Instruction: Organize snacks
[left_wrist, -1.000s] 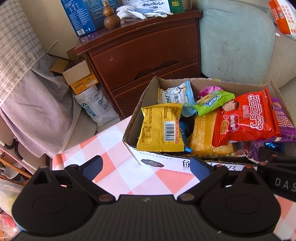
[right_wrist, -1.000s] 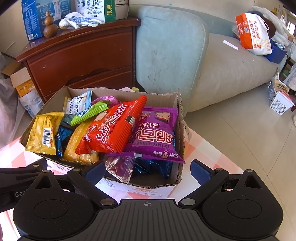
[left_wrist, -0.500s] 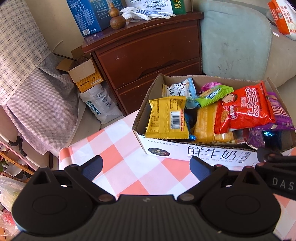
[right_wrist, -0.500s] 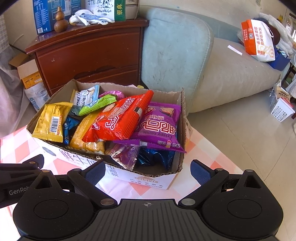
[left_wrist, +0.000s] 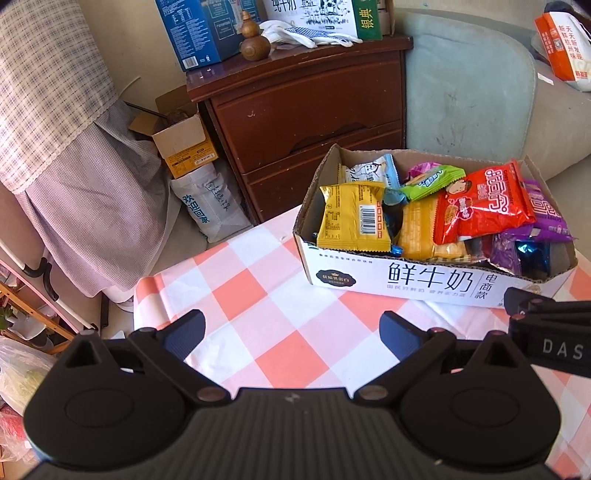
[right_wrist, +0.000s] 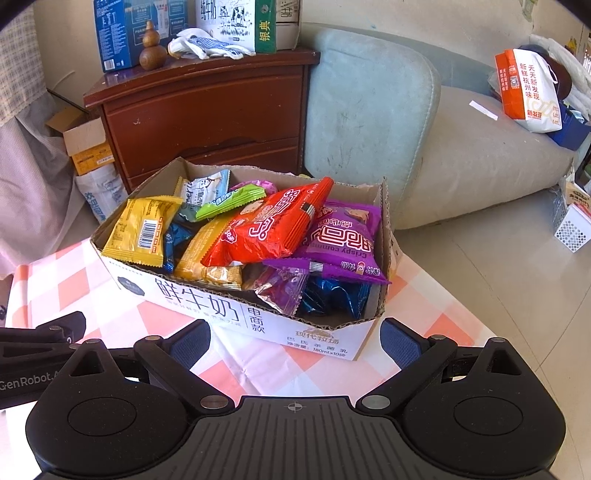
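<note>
Milk carton box (left_wrist: 424, 284) says 鲜牛奶 and 180ml×10; purple snack bag (right_wrist: 340, 240) reads "Crispy"; left tongs (right_wrist: 37, 347) show "GenRobot", right tongs (left_wrist: 554, 332) show "DAS".

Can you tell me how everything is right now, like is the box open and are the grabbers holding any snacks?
Cardboard box: open at the top, full of snacks.
Red snack bag: sealed, lying on top of the pile.
Purple snack bag: sealed, partly under the red one.
Yellow snack packet: sealed, leaning at the box's end.
Left hand-held gripper: open, empty.
Right hand-held gripper: open, empty.
Dresser drawers: closed.
</note>
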